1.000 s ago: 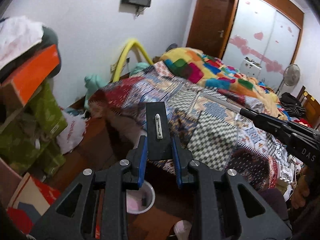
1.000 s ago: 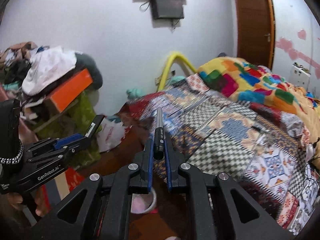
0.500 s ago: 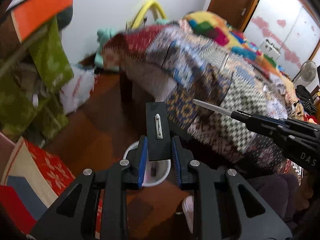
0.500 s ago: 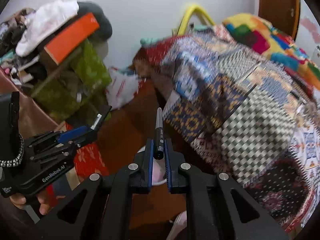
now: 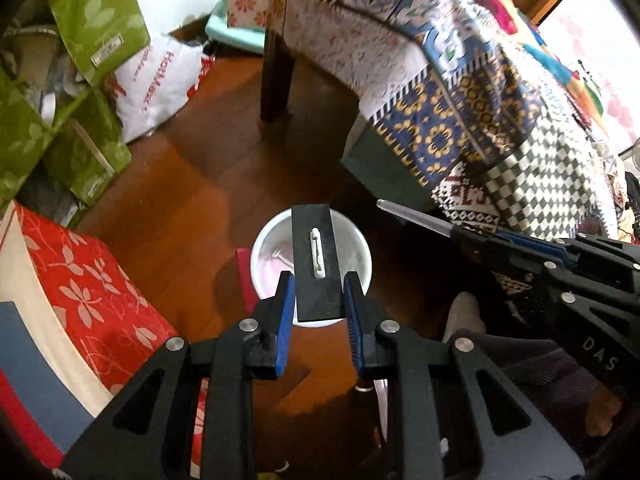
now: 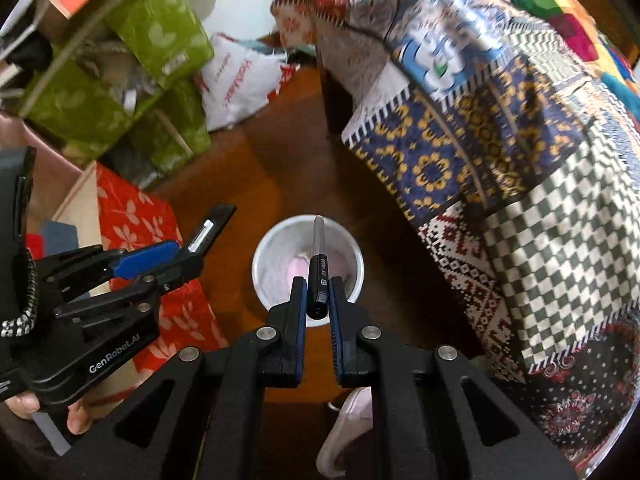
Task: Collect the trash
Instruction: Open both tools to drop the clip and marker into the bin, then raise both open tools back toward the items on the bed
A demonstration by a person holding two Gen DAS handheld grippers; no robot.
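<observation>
A white round trash bin [image 5: 362, 256] stands on the wooden floor, also in the right wrist view [image 6: 264, 256]. My left gripper [image 5: 318, 286] is shut on a flat black card with a white clip [image 5: 316, 260], held above the bin. My right gripper [image 6: 319, 286] is shut on a black and silver pen [image 6: 319, 264], its tip over the bin. The pen also shows at the right of the left wrist view [image 5: 416, 218]. The left gripper and its card [image 6: 208, 232] show at the left of the right wrist view.
A bed with a patchwork quilt [image 5: 480, 92] fills the right; its dark leg [image 5: 276, 76] stands beyond the bin. Green bags [image 5: 92, 12], a white plastic bag [image 5: 156, 80] and a red floral box [image 5: 84, 280] crowd the left. A foot [image 5: 460, 316] is near the bin.
Both grippers have tilted down from the bed and wall to the floor. The white bin has come under both held objects. Both grips are unchanged.
</observation>
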